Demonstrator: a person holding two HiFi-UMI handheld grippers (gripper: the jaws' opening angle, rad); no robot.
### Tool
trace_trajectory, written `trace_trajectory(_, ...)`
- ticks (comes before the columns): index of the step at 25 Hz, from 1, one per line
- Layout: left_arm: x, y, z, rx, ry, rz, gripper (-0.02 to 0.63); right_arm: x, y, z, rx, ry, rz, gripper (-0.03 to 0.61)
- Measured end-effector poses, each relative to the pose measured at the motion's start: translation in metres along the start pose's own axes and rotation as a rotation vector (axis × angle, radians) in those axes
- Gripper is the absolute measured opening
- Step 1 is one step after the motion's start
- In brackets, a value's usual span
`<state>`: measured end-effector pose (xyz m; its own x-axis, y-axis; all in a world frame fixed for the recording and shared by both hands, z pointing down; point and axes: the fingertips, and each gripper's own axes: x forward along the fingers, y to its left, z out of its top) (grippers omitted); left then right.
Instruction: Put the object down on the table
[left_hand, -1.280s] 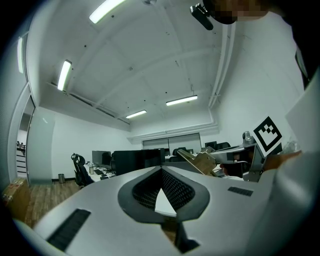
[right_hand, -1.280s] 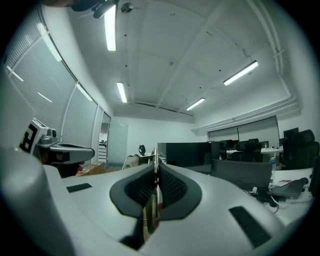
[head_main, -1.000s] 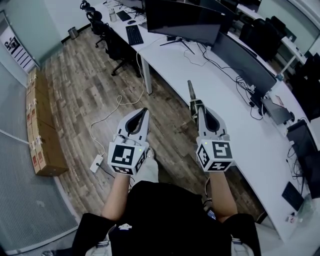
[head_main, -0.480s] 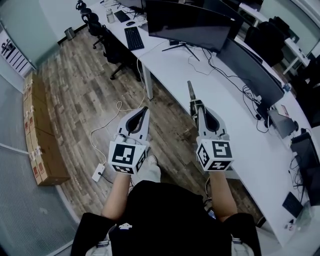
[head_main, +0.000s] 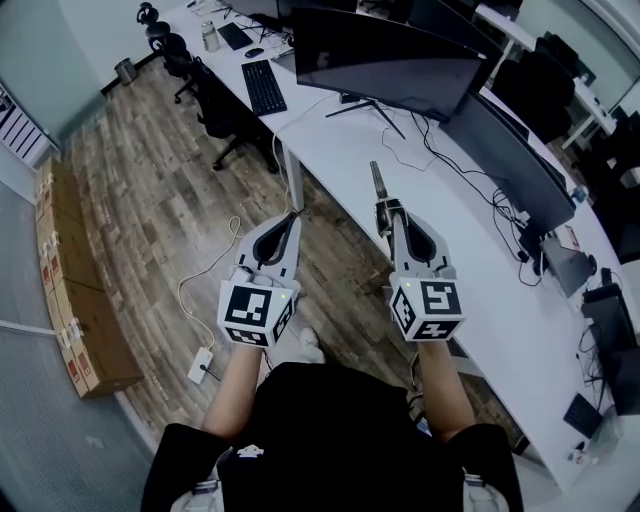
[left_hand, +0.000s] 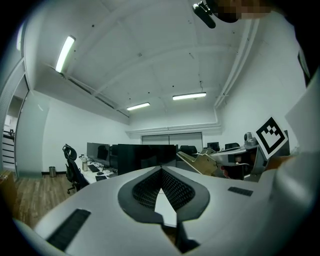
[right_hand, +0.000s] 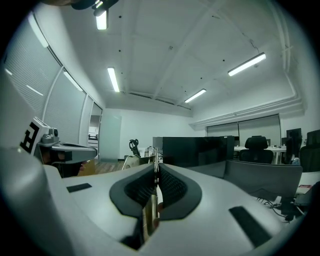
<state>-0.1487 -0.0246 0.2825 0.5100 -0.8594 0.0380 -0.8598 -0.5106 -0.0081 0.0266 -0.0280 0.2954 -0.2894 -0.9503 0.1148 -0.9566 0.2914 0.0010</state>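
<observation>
Thin flat object (head_main: 377, 183) clamped between right tongs (head_main: 388, 210), tip protruding forward.

Long white table (head_main: 470, 250) runs diagonally up the right side, carrying a curved black monitor (head_main: 380, 60) on a stand, a second dark monitor (head_main: 505, 145) beside it, a black keyboard (head_main: 265, 86), a mouse (head_main: 254, 52) and loose black cables (head_main: 452, 160). Wood-plank floor (head_main: 150, 190) at left holds cardboard boxes (head_main: 75, 300) in a row along the wall, a white power strip (head_main: 203, 365) with its white cord (head_main: 182, 292), black office chairs (head_main: 215, 95) by the table, and a bin (head_main: 124, 70).
</observation>
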Motion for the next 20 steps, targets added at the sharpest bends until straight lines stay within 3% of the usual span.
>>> trace_trajectory(11, 0.043, 0.056, -0.014, -0.002, 0.034, -0.037, 0.014, 0.076, 0.016, -0.006, 0.000, 0.029, -0.011, 0.026)
trace_trajectory(20, 0.070, 0.051, -0.034, -0.014, 0.080, -0.077, 0.014, 0.094, -0.002, -0.025, 0.012, 0.075, -0.023, 0.026)
